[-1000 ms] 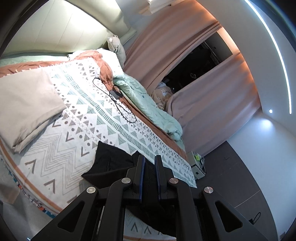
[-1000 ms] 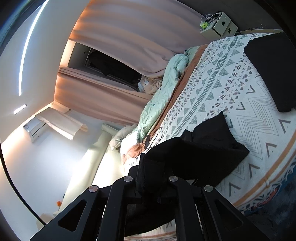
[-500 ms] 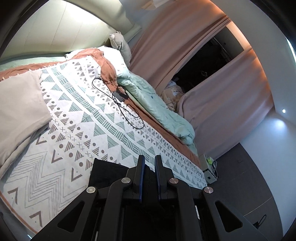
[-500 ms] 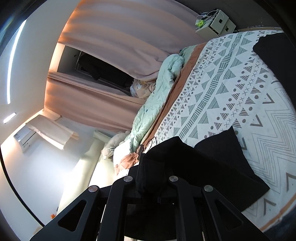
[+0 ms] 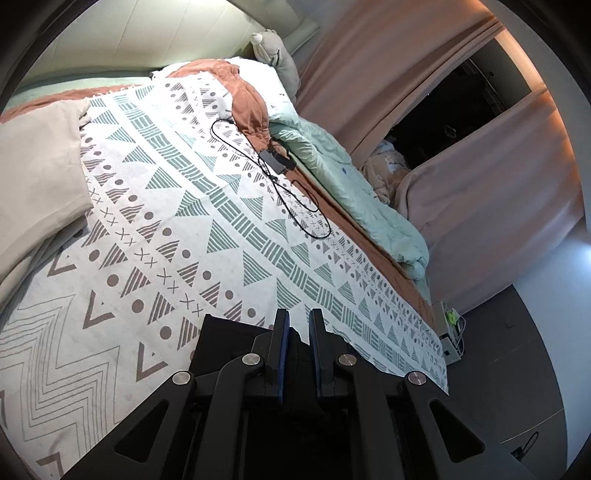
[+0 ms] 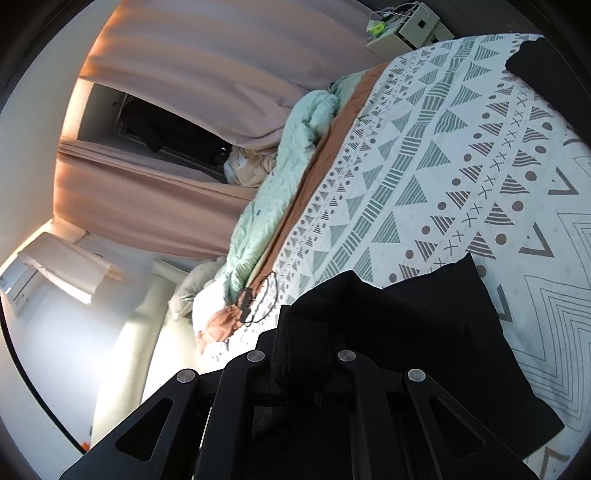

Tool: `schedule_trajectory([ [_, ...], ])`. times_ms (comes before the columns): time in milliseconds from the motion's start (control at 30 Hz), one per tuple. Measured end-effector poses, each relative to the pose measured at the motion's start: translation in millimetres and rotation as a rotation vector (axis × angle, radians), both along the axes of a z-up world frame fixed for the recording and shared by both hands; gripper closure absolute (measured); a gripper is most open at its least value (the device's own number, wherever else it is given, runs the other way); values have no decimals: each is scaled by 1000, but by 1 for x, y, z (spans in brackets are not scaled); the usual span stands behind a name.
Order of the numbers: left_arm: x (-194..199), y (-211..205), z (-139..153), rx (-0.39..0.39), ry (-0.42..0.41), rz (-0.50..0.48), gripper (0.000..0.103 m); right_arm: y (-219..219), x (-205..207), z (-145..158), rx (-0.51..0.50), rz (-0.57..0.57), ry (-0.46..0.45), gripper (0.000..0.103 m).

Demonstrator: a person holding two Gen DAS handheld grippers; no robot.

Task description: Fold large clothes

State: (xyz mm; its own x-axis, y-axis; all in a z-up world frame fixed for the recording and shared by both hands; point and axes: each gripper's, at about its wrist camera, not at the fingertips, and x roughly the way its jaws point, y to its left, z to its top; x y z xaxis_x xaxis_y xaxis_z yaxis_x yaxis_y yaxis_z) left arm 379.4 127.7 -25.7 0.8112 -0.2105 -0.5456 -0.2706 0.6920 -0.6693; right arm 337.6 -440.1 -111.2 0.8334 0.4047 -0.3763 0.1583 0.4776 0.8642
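Note:
A large black garment (image 6: 424,332) lies on a patterned white bedspread (image 5: 184,221). My left gripper (image 5: 298,332) is shut on one edge of it; black cloth (image 5: 221,343) shows between and beside the fingers. My right gripper (image 6: 301,354) is shut on another edge; bunched black cloth hides the fingertips. The rest of the garment spreads flat to the right in the right wrist view. Its far end shows at the top right (image 6: 543,62).
A beige folded cloth (image 5: 33,173) lies at the left of the bed. A black charger and cable (image 5: 277,162) lie near a mint duvet (image 5: 351,192). Pink curtains (image 5: 461,147) hang behind. A small white cabinet (image 6: 406,26) stands past the bed's corner.
Both grippers have moved forward over the bed with the black garment held. The garment lies flatter and more spread on the bedspread than before.

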Motion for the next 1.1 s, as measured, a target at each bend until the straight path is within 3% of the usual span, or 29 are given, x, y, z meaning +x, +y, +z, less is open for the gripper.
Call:
schedule_trajectory([
  [233, 35, -4, -27, -17, 14, 4, 91, 0, 29, -30, -27, -26, 36, 93],
  [300, 45, -5, -35, -50, 1, -18, 82, -1, 35, -34, -45, -39, 43, 89],
  [333, 49, -5, -38, -73, -11, -38, 59, -2, 38, -37, -54, -46, 48, 85],
  [367, 53, -6, -41, -87, -16, -52, 24, -3, 40, -39, -54, -51, 44, 72],
  [400, 55, -7, -42, -88, -22, -54, 9, -4, 41, -42, -57, -60, 52, 61],
  [433, 55, -8, -41, -80, -32, -49, 0, -6, 40, -44, -65, -74, 63, 37],
  [467, 54, -8, -41, -71, -40, -46, 0, -8, 39, -44, -75, -90, 67, 26],
  [667, 42, 2, -43, -62, -30, -21, 0, -17, 27, -44, -120, -102, 77, 26],
  [833, 21, 8, -44, 38, 19, -15, 2, -18, 11, -43, -229, -70, 114, 26],
  [900, 14, 11, -50, 62, 45, -32, 9, -17, 5, -45, -289, -39, 141, 26],
  [1033, -2, 15, -71, 103, 122, -61, 33, -18, -7, -56, -396, 32, 209, 26],
  [1100, -9, 15, -83, 119, 159, -77, 37, -19, -12, -63, -416, 58, 237, 26],
])
